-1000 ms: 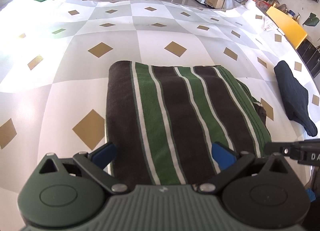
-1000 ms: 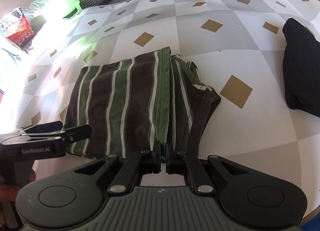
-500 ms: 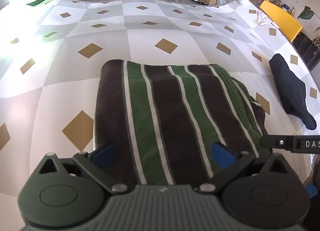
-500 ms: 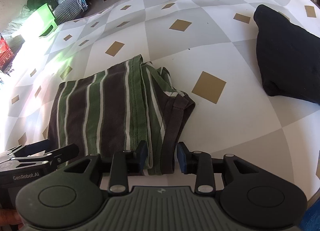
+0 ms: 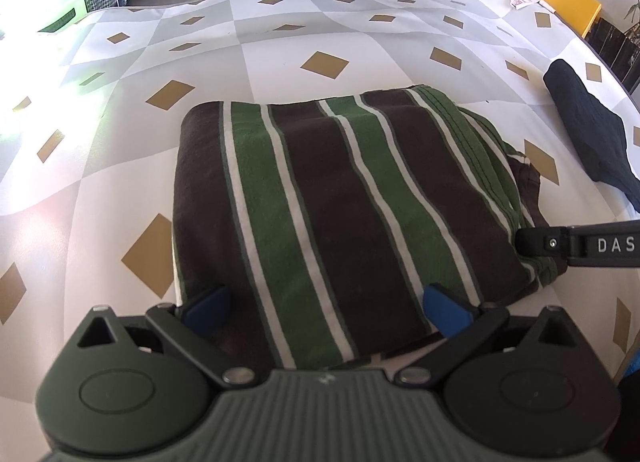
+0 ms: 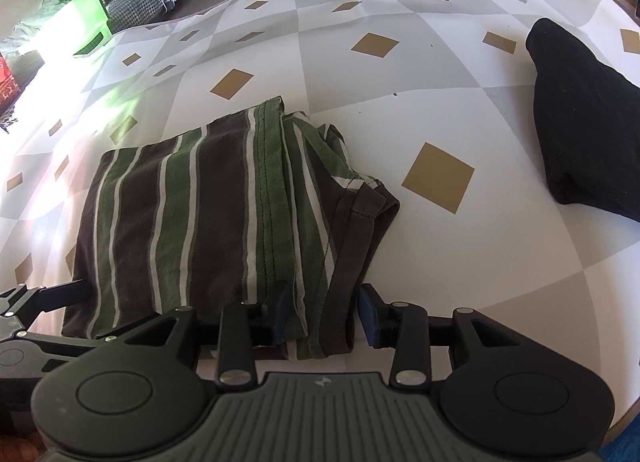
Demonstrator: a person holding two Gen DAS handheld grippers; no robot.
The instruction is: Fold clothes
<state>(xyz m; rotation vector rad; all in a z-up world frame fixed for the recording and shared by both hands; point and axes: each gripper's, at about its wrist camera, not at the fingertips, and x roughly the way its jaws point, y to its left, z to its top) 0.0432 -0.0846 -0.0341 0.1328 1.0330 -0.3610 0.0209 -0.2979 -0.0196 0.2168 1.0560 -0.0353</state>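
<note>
Fingers (image 6: 285, 308) astride folded shirt (image 6: 208, 217) edge

Left claw (image 5: 326, 308), bottom centre of its view: blue pads (image 5: 206, 302) spread wide, pointing steeply downward. Right claw (image 6: 326, 314), bottom centre of its view: jaws opening, pads part-way apart, likewise angled steeply down.

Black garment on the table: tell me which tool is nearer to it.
Right. The right tool sits at the striped shirt's edge facing the black garment; the left tool is at the shirt's far side.
</note>
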